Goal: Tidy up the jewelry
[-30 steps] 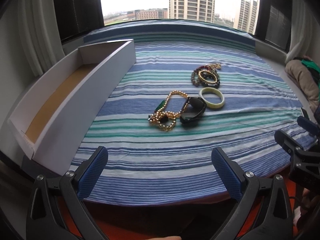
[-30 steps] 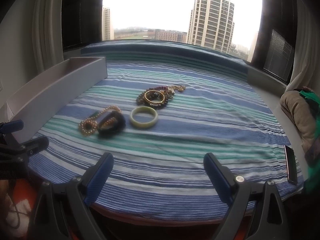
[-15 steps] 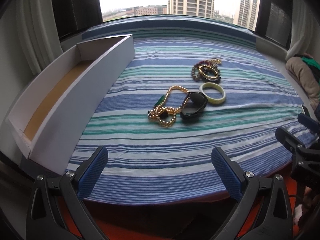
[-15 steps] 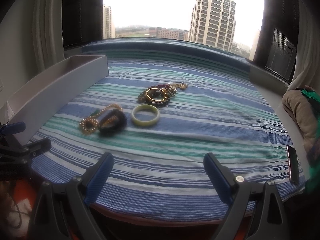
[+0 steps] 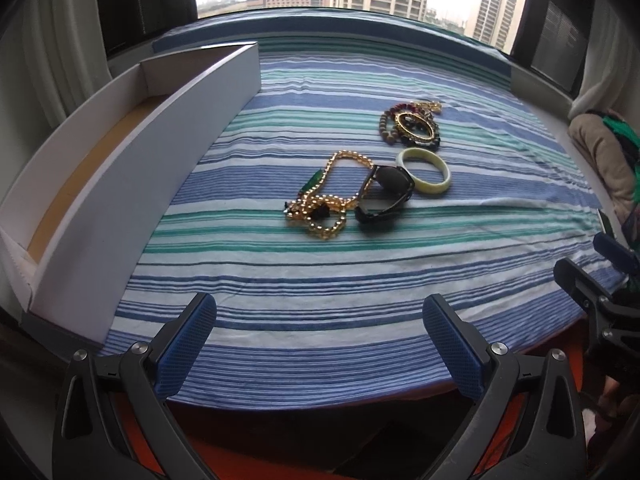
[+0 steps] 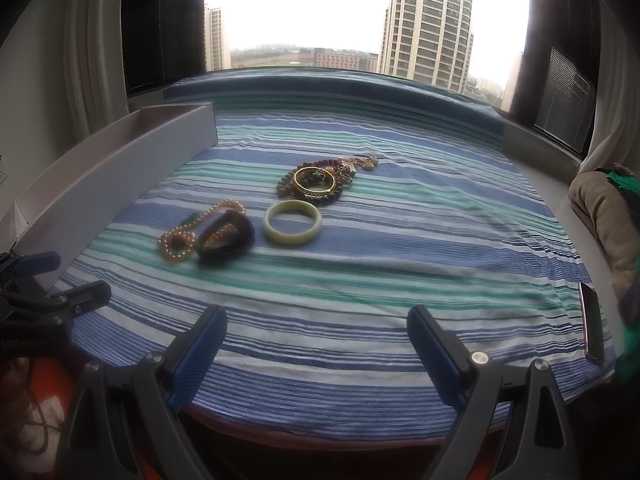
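Striped cloth (image 5: pixel 320 280), jewelry (image 5: pixel 360 188) centred, box (image 5: pixel 120 168) left

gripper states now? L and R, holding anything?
Left gripper: open, empty, short of the jewelry.
Right gripper: open, empty, also over the near edge of the striped cloth.

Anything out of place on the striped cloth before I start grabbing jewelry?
The dark bangle lies tilted, propped partly on the gold bead necklace, so lifting one may drag the other. The pale green bangle lies flat just beside it. The white box holds no jewelry yet.
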Demonstrator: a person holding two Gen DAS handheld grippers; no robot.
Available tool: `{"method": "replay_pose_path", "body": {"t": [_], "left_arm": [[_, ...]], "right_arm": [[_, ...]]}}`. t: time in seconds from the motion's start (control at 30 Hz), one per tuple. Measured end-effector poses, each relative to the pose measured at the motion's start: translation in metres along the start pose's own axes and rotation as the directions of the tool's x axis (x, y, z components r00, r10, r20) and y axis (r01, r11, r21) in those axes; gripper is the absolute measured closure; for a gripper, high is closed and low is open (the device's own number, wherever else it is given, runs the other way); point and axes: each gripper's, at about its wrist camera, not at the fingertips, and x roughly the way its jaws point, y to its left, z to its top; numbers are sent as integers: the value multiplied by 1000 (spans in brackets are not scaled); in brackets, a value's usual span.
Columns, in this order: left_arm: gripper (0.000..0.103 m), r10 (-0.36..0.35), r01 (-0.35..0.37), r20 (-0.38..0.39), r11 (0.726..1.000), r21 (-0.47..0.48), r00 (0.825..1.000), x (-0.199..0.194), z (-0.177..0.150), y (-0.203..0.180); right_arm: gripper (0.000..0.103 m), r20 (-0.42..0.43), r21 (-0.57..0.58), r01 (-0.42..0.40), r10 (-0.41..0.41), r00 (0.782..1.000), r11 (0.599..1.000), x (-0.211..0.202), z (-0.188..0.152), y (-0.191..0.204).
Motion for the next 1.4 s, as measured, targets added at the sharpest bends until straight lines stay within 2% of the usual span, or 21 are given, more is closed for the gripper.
{"method": "replay_pose_path", "body": {"t": [0.17, 0.33, 0.5, 0.57, 0.67, 0.8, 0.87, 0.93, 1.1, 1.13, 1.23, 1.33, 1.4], "left_arm": [[1, 24, -25, 15, 999, 36, 1000, 5, 10, 0], [1, -37, 37, -18, 999, 27, 999, 17, 26, 2], [5, -110, 112, -63, 993, 42, 992, 48, 60, -3], [23, -142, 148, -104, 987, 60, 984, 70, 74, -8], [39, -156, 174, -167, 980, 99, 974, 103, 87, -18], [56, -154, 189, -215, 970, 152, 964, 131, 95, -32], [79, -155, 196, -245, 968, 155, 957, 143, 97, -32], [93, -160, 205, -263, 967, 154, 951, 149, 98, -33], [99, -174, 214, -253, 967, 139, 952, 149, 101, -30], [100, -175, 209, -245, 970, 123, 954, 147, 103, -26], [100, -228, 246, -237, 968, 48, 944, 137, 106, -9], [100, -243, 248, -215, 969, -1, 946, 124, 107, 8], [100, -240, 239, -201, 971, -30, 950, 118, 108, 17]], "right_arm": [[10, -15, 5, -6, 6, 1000, 1000, 5, -1, -2], [10, -39, 16, -9, 9, 999, 1000, 12, -2, -6], [10, -62, 28, -17, 19, 998, 999, 22, 0, -11], [10, -75, 40, -26, 29, 997, 999, 27, 2, -12], [10, -91, 58, -37, 42, 995, 998, 33, 4, -16], [10, -102, 80, -27, 35, 994, 996, 41, 9, -30], [10, -113, 90, -31, 41, 993, 995, 49, 15, -38], [10, -122, 98, -47, 59, 991, 994, 59, 25, -46], [10, -139, 61, -83, 91, 986, 995, 92, 50, -52], [10, -145, 36, -95, 99, 984, 995, 100, 55, -50], [10, -168, -51, -154, 143, 975, 987, 122, 68, -35], [10, -200, -118, -266, 240, 950, 957, 139, 81, -14], [20, -228, -156, -355, 316, 921, 922, 152, 92, 2]]}}
